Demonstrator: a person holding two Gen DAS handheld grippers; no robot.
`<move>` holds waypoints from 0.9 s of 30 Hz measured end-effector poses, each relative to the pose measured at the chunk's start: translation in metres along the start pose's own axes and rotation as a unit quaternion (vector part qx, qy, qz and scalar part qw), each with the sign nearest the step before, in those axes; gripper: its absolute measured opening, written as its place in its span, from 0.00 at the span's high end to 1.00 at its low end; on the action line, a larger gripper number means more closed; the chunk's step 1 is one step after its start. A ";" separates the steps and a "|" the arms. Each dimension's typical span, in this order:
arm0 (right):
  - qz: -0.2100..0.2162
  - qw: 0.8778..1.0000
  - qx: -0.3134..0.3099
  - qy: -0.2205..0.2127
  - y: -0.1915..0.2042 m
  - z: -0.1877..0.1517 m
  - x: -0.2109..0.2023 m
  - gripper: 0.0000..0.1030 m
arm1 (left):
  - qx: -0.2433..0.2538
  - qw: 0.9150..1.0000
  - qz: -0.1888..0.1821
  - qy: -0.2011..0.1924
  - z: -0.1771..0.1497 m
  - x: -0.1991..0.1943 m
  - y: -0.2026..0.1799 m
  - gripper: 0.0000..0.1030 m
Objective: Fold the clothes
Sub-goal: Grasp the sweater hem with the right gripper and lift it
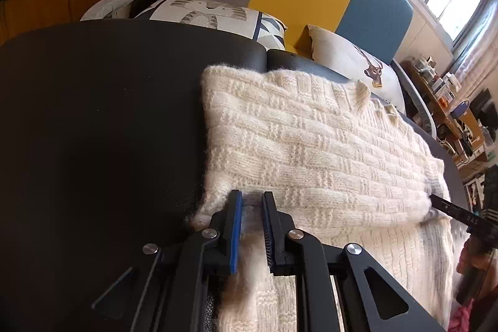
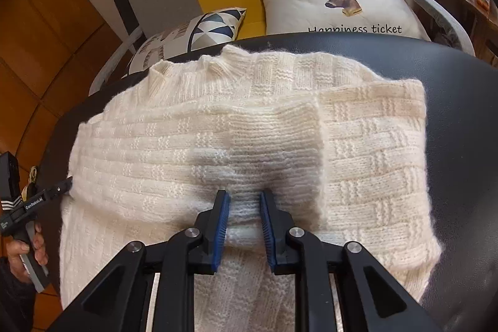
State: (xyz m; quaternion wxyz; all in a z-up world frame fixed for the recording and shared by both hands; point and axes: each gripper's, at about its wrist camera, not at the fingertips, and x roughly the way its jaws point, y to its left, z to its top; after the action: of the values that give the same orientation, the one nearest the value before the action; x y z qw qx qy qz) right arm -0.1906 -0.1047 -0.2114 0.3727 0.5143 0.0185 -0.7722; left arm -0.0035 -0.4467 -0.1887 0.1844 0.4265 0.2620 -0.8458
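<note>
- I have a black padded worktop under me, and the cream knitted sweater lies across the middle of it, collar toward the far edge where the cushions sit on the sofa behind.
- The sweater already looks folded in from the sides, with a flap lying over its right part; the near portion hangs down toward me, so I judge I am in the middle of bringing the bottom hem up over the body.
- My left tool sits at the near left corner of the raised layer, jaws narrow with fuzzy knit pinched between the blue pads.
- My right tool is at the near edge further right, jaws narrow too, gripping a ridge of the knit.
- Next, as I see it, both tools should travel toward the far side together and at the same height, so the fold lands square short of the collar, then let go only once the cloth rests flat.
</note>
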 end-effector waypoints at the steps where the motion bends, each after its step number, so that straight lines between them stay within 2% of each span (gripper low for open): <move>1: 0.010 1.000 0.010 -0.007 -0.003 -0.001 -0.006 0.81 | -0.003 1.000 0.001 0.000 0.000 -0.003 -0.001 0.85; 7: 0.019 0.998 0.027 -0.052 -0.018 0.007 -0.042 0.79 | -0.019 0.999 -0.012 -0.028 -0.006 -0.039 -0.006 0.78; 9: 0.011 0.999 0.035 -0.038 -0.022 0.014 -0.038 0.79 | -0.040 0.998 -0.028 -0.036 -0.015 -0.054 -0.001 0.76; 11: -0.006 0.999 0.045 -0.001 -0.028 0.015 -0.021 0.79 | -0.055 0.997 -0.031 -0.042 -0.029 -0.068 0.006 0.74; 12: -0.015 0.998 0.050 0.019 -0.031 0.016 -0.012 0.79 | -0.060 0.997 -0.034 -0.039 -0.037 -0.072 0.010 0.73; 13: -0.018 0.999 0.046 0.020 -0.032 0.014 -0.008 0.79 | -0.065 0.997 -0.035 -0.033 -0.045 -0.076 0.015 0.73; 15: -0.035 0.998 0.044 0.009 -0.029 0.011 -0.019 0.79 | -0.071 0.997 -0.028 -0.019 -0.065 -0.086 0.024 0.73; 16: -0.024 0.999 0.046 -0.008 -0.028 0.008 -0.031 0.76 | -0.071 0.997 -0.025 -0.015 -0.075 -0.092 0.028 0.73; 17: 0.005 0.998 0.048 -0.028 -0.027 0.001 -0.046 0.76 | -0.066 0.997 -0.026 -0.014 -0.084 -0.101 0.031 0.73; 19: 0.062 0.996 0.051 -0.043 -0.027 -0.020 -0.076 0.76 | -0.056 0.998 -0.030 -0.012 -0.103 -0.116 0.037 0.68; 23: 0.148 0.986 0.072 -0.025 -0.043 -0.085 -0.130 0.72 | -0.042 0.996 -0.073 0.010 -0.141 -0.139 0.045 0.63; 25: 0.161 0.982 0.094 -0.002 -0.058 -0.128 -0.152 0.69 | -0.039 0.995 -0.086 0.017 -0.160 -0.145 0.046 0.61; 27: 0.156 0.981 0.118 0.017 -0.075 -0.170 -0.167 0.67 | -0.036 0.994 -0.101 0.023 -0.176 -0.149 0.045 0.59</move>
State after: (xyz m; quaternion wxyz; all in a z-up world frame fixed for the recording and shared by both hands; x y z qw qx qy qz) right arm -0.0699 0.1128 -0.1828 0.4246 0.5648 -0.1467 -0.6923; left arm 0.2157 -0.3636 -0.1673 0.1075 0.4103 0.3383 -0.8400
